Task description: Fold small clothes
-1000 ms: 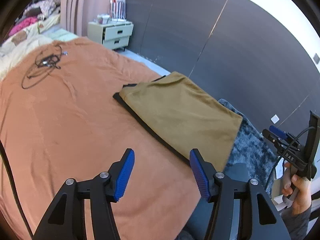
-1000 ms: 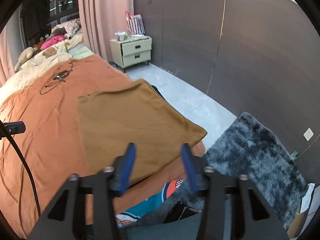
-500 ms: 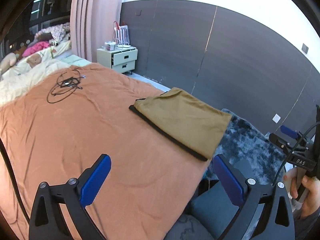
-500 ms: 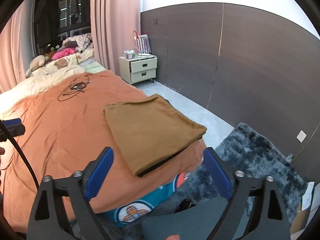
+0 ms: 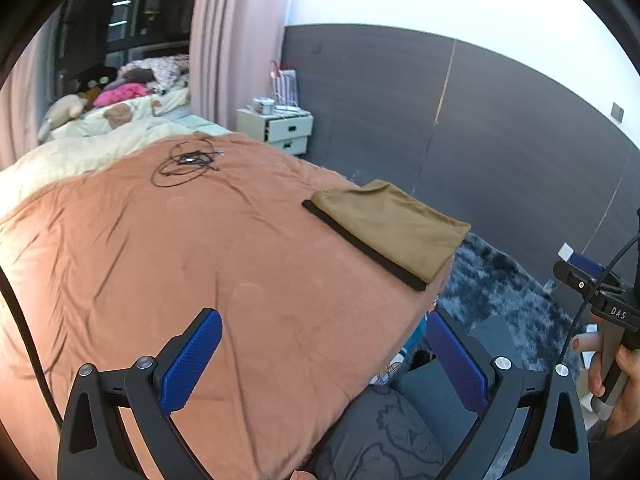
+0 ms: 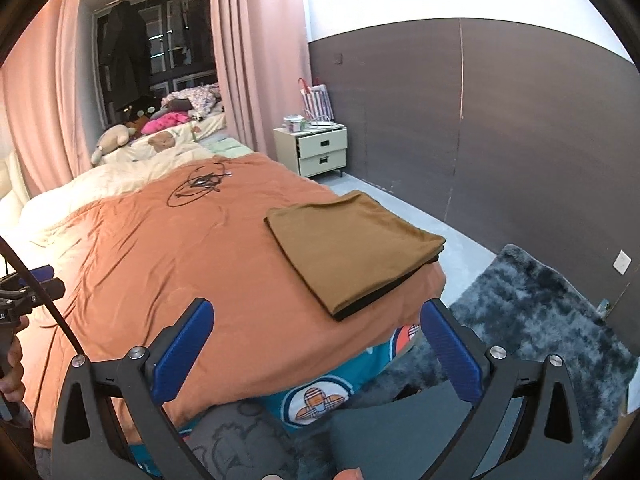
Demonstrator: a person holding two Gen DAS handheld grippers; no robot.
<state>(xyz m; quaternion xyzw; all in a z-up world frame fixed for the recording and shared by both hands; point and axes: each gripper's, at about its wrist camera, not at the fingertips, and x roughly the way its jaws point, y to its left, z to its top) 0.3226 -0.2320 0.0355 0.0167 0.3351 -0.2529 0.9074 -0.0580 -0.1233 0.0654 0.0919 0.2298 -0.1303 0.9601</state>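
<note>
We cannot make out the small items on the nightstand (image 6: 321, 149); the patterned teal sheet (image 6: 320, 388) lies mostly hidden under the orange duvet (image 6: 180, 264).

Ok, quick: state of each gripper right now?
Left gripper: open, jaws just widened, nothing between them.
Right gripper: open, jaws just widened, empty; folded mustard-brown cloth lies on the bed ahead.

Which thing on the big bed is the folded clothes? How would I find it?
Look at the orange bedspread covering the big bed. Near its corner on the dark-wall side, above the fluffy grey rug, lies the folded brown garment. It is a neat flat rectangle with a black layer underneath, unlike the tangled black cable farther up the bed.
</note>
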